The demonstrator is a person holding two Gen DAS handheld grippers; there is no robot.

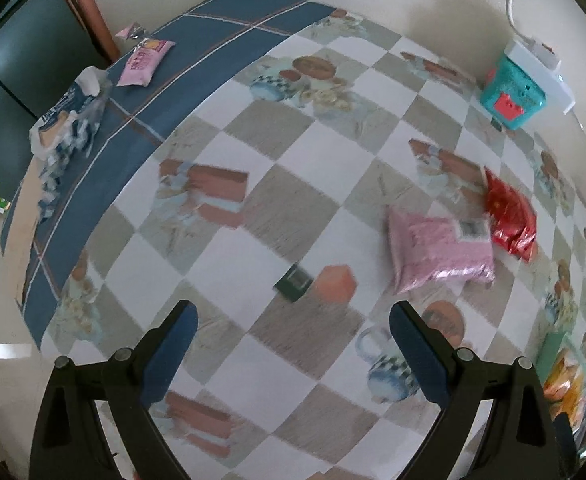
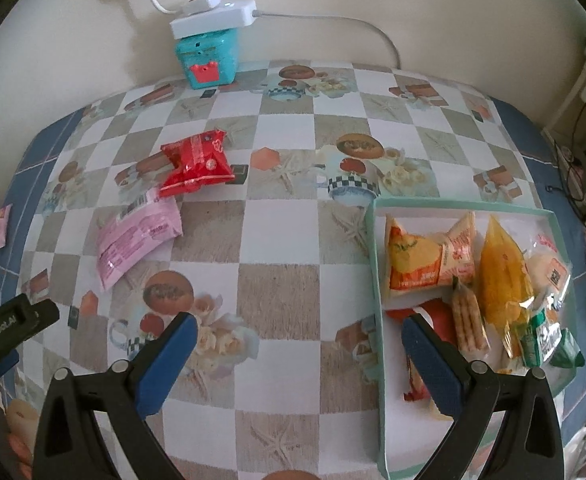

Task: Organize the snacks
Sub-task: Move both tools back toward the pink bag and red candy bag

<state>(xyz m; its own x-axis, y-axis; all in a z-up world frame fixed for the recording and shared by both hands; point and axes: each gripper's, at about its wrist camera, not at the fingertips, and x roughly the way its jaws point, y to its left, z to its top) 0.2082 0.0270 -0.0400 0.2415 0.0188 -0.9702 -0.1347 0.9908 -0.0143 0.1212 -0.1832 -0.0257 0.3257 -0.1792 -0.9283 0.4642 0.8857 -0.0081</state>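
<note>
A pink snack packet (image 1: pixel 439 250) (image 2: pixel 135 242) lies flat on the checked tablecloth, and a red foil packet (image 1: pixel 509 214) (image 2: pixel 197 162) touches its far end. At the right, a pale green tray (image 2: pixel 378 280) holds several packets, among them an orange one (image 2: pixel 421 258) and a yellow one (image 2: pixel 501 276). My left gripper (image 1: pixel 293 322) hovers open over the cloth, short of the pink packet and to its left. Above the tray's left rim, my right gripper (image 2: pixel 299 330) is open with nothing in it. The left gripper's body (image 2: pixel 9 324) shows at the right wrist view's left edge.
A teal box (image 2: pixel 207 60) with a white power strip (image 2: pixel 213 18) on top stands by the far wall. Another pink packet (image 1: pixel 145 62) and a crumpled blue-and-white bag (image 1: pixel 69 120) lie on the blue cloth far left. The tray corner (image 1: pixel 553 356) shows at right.
</note>
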